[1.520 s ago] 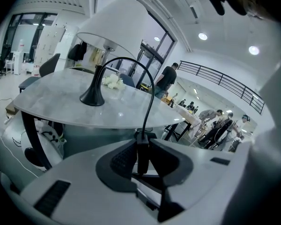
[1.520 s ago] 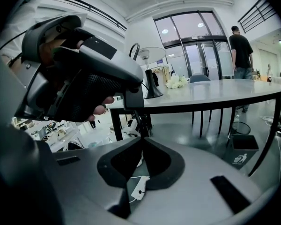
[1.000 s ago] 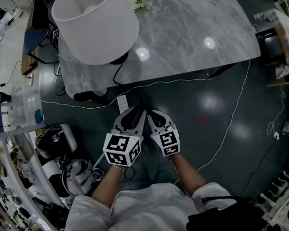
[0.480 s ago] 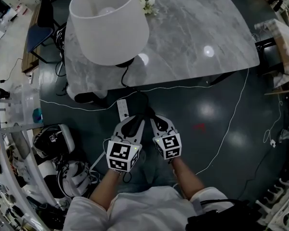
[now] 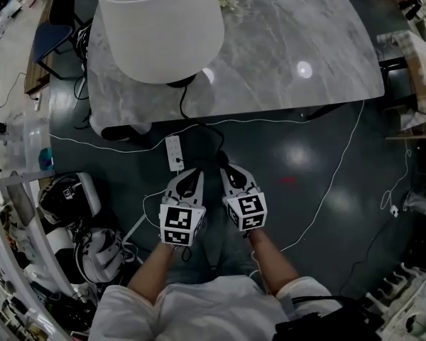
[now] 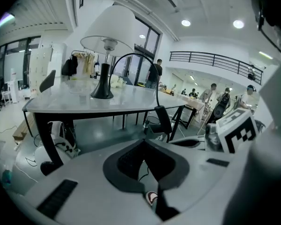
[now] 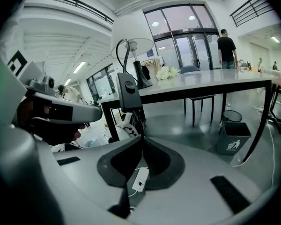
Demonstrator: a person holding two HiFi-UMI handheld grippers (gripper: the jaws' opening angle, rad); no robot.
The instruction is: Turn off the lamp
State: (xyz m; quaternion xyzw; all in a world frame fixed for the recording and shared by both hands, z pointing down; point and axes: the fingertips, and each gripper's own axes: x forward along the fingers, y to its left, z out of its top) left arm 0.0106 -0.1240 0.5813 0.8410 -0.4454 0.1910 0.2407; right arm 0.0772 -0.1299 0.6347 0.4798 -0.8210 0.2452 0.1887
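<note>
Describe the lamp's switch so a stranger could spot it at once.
From the marble table, follow the black cord from the lamp over the edge. The switch is the black oblong block on it, just beyond the right gripper. Unlike the white power strip below, it is black, in mid-air, with one round button.

Open-plan lab/office: mezzanine railing (image 6: 215, 60), people at desks (image 6: 211, 93), loose floor cables (image 5: 339, 172), equip. piles (image 5: 78, 219).

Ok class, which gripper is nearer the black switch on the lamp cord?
Right. The switch stands just past the tips of the right gripper. The left gripper, its jaws closing with nothing between them, has the switch off to its right.
</note>
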